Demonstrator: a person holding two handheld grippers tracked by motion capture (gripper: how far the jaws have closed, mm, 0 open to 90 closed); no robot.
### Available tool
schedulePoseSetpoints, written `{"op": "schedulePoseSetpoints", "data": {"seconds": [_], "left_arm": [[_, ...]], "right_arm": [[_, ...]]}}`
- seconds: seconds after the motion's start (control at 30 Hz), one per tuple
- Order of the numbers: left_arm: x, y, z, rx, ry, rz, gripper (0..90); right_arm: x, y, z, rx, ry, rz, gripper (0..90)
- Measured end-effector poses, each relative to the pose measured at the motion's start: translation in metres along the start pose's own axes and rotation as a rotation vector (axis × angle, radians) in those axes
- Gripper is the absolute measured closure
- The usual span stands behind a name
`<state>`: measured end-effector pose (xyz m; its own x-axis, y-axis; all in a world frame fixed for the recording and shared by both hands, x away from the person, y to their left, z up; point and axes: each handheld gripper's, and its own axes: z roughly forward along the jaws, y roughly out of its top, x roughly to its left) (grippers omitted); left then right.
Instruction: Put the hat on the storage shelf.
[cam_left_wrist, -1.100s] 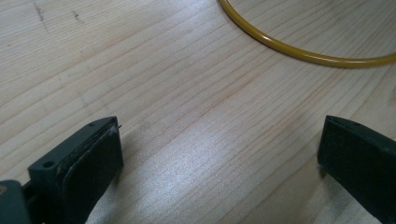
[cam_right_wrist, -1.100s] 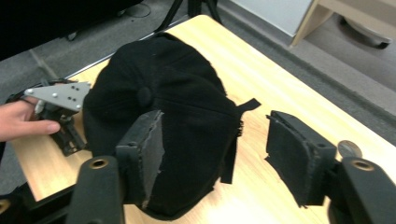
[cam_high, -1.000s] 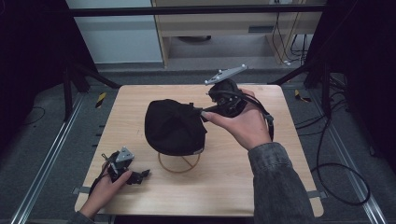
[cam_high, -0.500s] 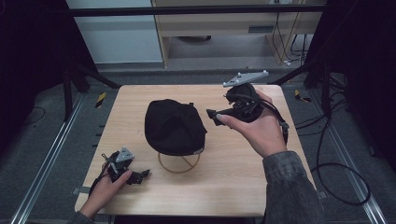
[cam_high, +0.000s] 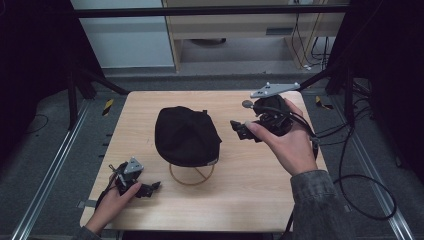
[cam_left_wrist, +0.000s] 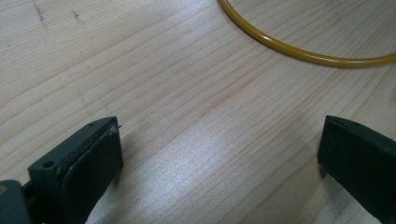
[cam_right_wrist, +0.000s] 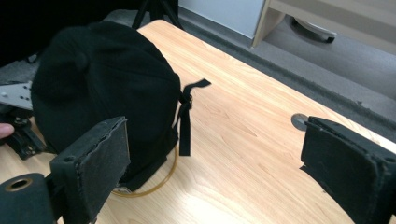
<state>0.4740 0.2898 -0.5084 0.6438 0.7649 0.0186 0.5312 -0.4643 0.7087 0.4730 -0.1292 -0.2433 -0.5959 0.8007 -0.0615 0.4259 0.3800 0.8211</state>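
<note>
The black cap (cam_high: 186, 135) sits domed on a yellow wire stand (cam_high: 191, 175) mid-table (cam_high: 150, 107), so the right gripper (cam_high: 243, 131), jaws just opened wide and empty, hangs beside it (strap side), while the left gripper (cam_high: 150, 188) rests wide open near the table's front edge.

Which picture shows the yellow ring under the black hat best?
The high view: the yellow ring lies on the table, its near half and crossed spokes poking out from under the black cap. The left gripper view shows one bare arc of it; the right gripper view shows a sliver at the cap's edge.
</note>
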Motion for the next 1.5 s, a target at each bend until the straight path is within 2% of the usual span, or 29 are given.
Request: {"op": "schedulePoseSetpoints", "data": {"seconds": [0.57,0.87,1.27,1.5], "left_arm": [[0.0,0.0,0.0,-0.003,0.001,0.0,0.0],[0.0,0.0,0.0,-0.003,0.001,-0.003,0.0],[0.0,0.0,0.0,0.0,0.0,0.0,0.0],[0.0,0.0,0.0,0.0,0.0,0.0,0.0]], "right_arm": [[-0.011,-0.039,0.006,0.04,-0.037,0.047,11.4],[-0.015,-0.072,0.021,0.063,-0.04,0.076,11.3],[-0.017,-0.099,0.034,0.078,-0.047,0.094,11.3],[-0.017,-0.119,0.051,0.093,-0.062,0.106,11.3]]}}
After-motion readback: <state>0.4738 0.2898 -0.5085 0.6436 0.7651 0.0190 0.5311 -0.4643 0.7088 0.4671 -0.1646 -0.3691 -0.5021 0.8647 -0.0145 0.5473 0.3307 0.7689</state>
